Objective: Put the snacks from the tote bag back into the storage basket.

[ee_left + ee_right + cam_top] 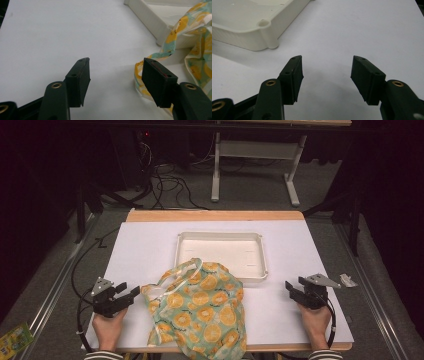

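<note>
A crumpled bag (200, 312) printed with orange slices on pale green lies at the table's front middle, its far edge leaning on the white tray (185, 251). My left gripper (129, 291) rests on the table just left of the bag, open, nothing between its fingers. In the left gripper view the bag's edge (140, 72) lies beside the right finger (156, 80), and my left gripper (116, 75) stands over bare table. My right gripper (292, 287) sits open at the front right, well apart from the bag. Its view shows my right gripper (325, 75) over bare table near the tray's corner (265, 32).
The white table top (145, 250) has a wooden strip along its far edge. A scrap of pale wrapper (348, 280) lies past the right edge. A green packet (14, 339) lies on the floor at the front left. Cables and a desk frame (216, 165) stand beyond.
</note>
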Motion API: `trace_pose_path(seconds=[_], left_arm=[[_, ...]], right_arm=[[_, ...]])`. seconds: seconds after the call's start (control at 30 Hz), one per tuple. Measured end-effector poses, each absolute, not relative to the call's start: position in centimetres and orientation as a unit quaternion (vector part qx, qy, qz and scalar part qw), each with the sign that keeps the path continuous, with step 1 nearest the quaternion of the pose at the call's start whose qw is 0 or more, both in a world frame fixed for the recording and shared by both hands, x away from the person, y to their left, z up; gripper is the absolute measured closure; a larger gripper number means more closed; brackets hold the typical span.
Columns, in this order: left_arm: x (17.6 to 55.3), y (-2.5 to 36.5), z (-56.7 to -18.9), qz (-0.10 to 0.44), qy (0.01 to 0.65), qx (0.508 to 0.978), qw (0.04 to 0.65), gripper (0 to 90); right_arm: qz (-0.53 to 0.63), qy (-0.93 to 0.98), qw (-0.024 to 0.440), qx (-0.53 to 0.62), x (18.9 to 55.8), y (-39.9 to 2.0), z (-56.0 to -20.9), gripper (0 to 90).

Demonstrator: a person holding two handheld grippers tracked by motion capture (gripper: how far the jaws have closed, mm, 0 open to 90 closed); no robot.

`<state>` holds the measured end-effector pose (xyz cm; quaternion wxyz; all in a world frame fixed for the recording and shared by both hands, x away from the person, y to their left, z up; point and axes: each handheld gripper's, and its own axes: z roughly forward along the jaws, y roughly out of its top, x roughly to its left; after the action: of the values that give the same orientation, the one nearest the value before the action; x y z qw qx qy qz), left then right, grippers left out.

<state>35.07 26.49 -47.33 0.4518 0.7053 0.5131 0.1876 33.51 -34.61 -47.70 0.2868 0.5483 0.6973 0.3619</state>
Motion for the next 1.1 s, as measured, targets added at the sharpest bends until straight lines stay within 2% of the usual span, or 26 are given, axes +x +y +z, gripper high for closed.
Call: trace_pose_path(seconds=[0.47,1.1], left_arm=[[33.6,24.5,-45.2,0.171,0.474,0.729,0.462,36.5],[31.6,21.2,-44.7,0.133,0.432,0.752,0.48,32.4]], right_arm=[[0.365,0.694,0.289,0.549,33.4,-34.7,-47.7,42.9],[0.364,0.697,0.291,0.545,33.4,-34.6,-47.7,42.8]])
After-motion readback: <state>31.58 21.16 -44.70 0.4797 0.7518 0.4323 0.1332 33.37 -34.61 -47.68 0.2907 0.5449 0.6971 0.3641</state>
